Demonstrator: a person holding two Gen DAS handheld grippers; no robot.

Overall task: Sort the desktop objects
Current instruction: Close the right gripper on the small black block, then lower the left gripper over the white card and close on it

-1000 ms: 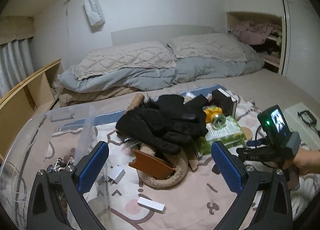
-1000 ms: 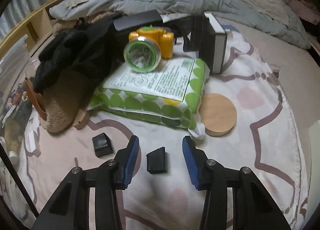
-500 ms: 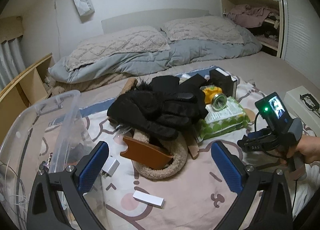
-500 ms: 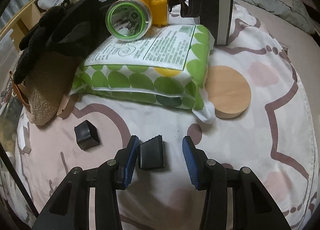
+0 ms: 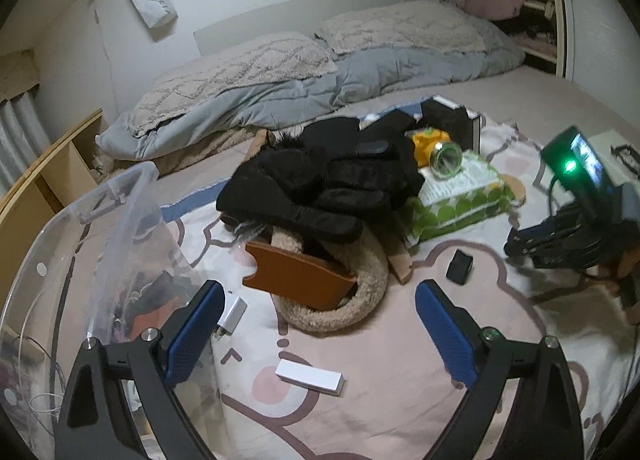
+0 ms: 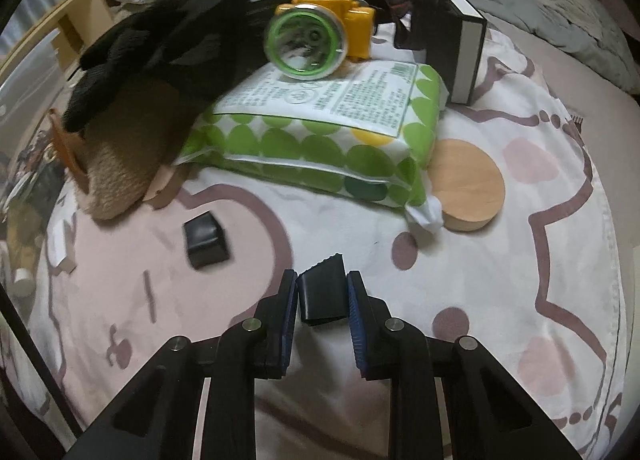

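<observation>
Item in hand: small black cap [image 6: 322, 294], ridged along its far edge, lay flat on the patterned bed sheet [image 6: 520, 260], between the blue pads of the right gripper [image 6: 322, 300]. Jaws were closing; the pads stood just beside both flanks of the cap, and whether they pressed it yet could not be told. Left gripper [image 5: 316, 324] hung with jaws wide and easing inward, nothing between them, above a white rectangular block [image 5: 310, 376] and near a white charger plug [image 5: 232, 314].

Neighbouring stock: black cube-shaped box [image 6: 205, 240] to the left of the cap, well apart; green-dotted wipes pack [image 6: 320, 147] carrying a yellow headlamp [image 6: 320, 39]; round wooden coaster [image 6: 468, 183]; black gloves [image 5: 320, 179]; clear plastic bin [image 5: 80, 280] at far left, the likely destination.

Handling note, as judgement: the cap looked thin and slick, so both pads ought to seat squarely on its sides, low near the sheet, before lifting straight up without snagging fabric.
</observation>
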